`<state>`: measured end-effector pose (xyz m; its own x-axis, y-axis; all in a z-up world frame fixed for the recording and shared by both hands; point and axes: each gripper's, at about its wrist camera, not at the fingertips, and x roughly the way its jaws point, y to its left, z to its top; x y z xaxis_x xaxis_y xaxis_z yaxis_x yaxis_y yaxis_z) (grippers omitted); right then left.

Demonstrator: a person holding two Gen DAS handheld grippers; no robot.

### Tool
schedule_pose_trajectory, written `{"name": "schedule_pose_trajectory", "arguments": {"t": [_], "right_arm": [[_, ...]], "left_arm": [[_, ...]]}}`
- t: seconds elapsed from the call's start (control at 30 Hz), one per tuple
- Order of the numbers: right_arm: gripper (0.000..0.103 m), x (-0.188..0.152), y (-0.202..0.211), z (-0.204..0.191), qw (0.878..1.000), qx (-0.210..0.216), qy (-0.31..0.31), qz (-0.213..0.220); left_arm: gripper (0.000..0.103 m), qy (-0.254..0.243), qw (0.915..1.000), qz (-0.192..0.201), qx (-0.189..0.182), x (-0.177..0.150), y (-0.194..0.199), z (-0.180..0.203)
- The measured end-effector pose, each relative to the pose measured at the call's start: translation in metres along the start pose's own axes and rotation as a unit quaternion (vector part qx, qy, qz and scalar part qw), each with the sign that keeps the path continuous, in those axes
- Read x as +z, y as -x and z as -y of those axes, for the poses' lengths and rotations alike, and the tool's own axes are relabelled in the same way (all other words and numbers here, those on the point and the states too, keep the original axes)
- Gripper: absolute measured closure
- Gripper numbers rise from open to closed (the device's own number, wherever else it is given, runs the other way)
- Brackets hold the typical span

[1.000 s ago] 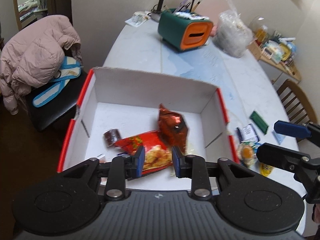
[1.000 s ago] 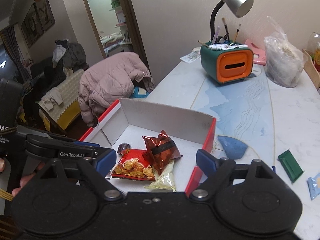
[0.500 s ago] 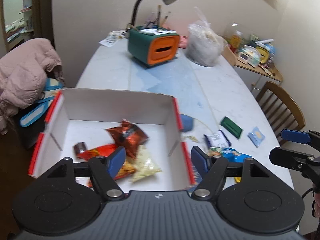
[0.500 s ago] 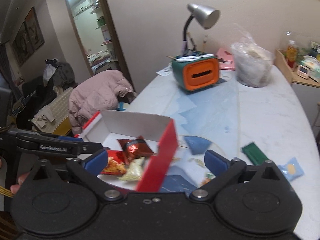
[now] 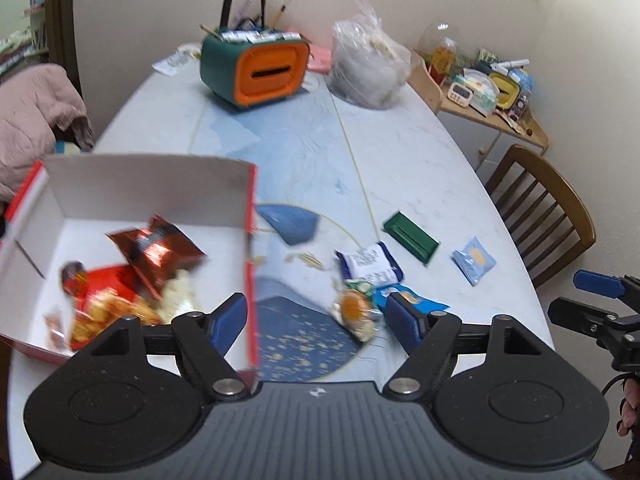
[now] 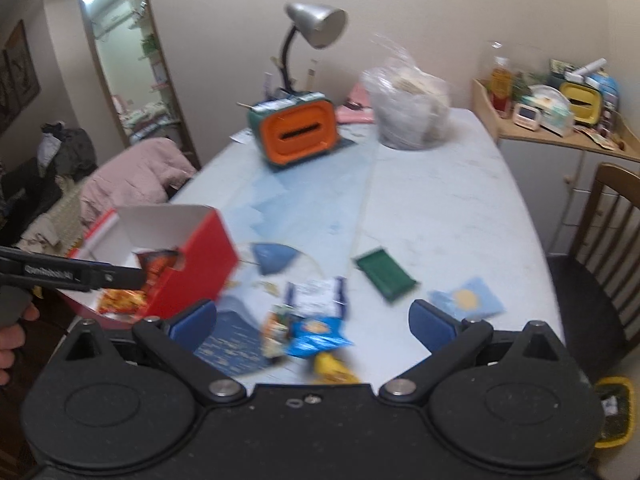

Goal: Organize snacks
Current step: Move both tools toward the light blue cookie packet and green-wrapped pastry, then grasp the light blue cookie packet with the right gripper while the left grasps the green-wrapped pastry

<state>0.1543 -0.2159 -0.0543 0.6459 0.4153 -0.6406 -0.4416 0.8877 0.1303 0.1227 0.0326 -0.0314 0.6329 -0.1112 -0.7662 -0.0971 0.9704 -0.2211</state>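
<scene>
Snacks [image 5: 362, 276] scattered beside box [image 5: 148, 184]

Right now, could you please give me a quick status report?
Left gripper, right gripper open, empty. Some snacks in box; loose packets on table. Nothing blocking.

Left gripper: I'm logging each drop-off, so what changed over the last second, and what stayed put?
The left gripper went from nearly closed over the box to wide open, empty, and swung right toward the loose packets on the table. The right gripper swung right too, open throughout. The red bags in the box and the green packet stayed put.
</scene>
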Motion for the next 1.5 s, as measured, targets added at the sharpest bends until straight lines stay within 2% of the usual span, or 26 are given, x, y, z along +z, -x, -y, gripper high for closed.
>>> {"name": "schedule_pose_trajectory", "arguments": {"t": [0.33, 0.5, 0.7, 0.93, 1.1, 1.3, 1.47, 1.5], "right_arm": [[0.000, -0.014, -0.022, 0.075, 0.999, -0.032, -0.003, -0.038], [0.001, -0.014, -0.041, 0.105, 0.998, -0.034, -0.004, -0.046], [0.001, -0.011, -0.079, 0.130, 0.997, -0.044, 0.004, -0.063], [0.002, -0.007, -0.127, 0.147, 0.995, -0.046, 0.011, -0.089], [0.003, -0.008, -0.157, 0.149, 0.992, -0.046, 0.041, -0.108], [0.007, -0.010, -0.174, 0.148, 0.990, -0.036, 0.057, -0.121], [0.013, -0.015, -0.182, 0.146, 0.988, -0.038, 0.076, -0.127], [0.014, -0.016, -0.182, 0.145, 0.988, -0.039, 0.081, -0.125]], "left_arm": [[0.027, 0.008, 0.9995, -0.023, 0.022, -0.009, -0.053, 0.046], [0.027, 0.039, 0.9969, -0.047, 0.049, -0.009, -0.087, 0.048], [0.027, 0.047, 0.9944, -0.062, 0.072, -0.009, -0.118, 0.052], [0.027, 0.069, 0.9912, -0.083, 0.077, -0.009, -0.144, 0.045], [0.028, 0.081, 0.9891, -0.100, 0.072, -0.010, -0.158, 0.043], [0.029, 0.089, 0.9882, -0.107, 0.064, -0.009, -0.166, 0.040], [0.038, 0.096, 0.9874, -0.109, 0.063, -0.009, -0.171, 0.036], [0.043, 0.095, 0.9875, -0.109, 0.063, -0.009, -0.171, 0.036]]}}
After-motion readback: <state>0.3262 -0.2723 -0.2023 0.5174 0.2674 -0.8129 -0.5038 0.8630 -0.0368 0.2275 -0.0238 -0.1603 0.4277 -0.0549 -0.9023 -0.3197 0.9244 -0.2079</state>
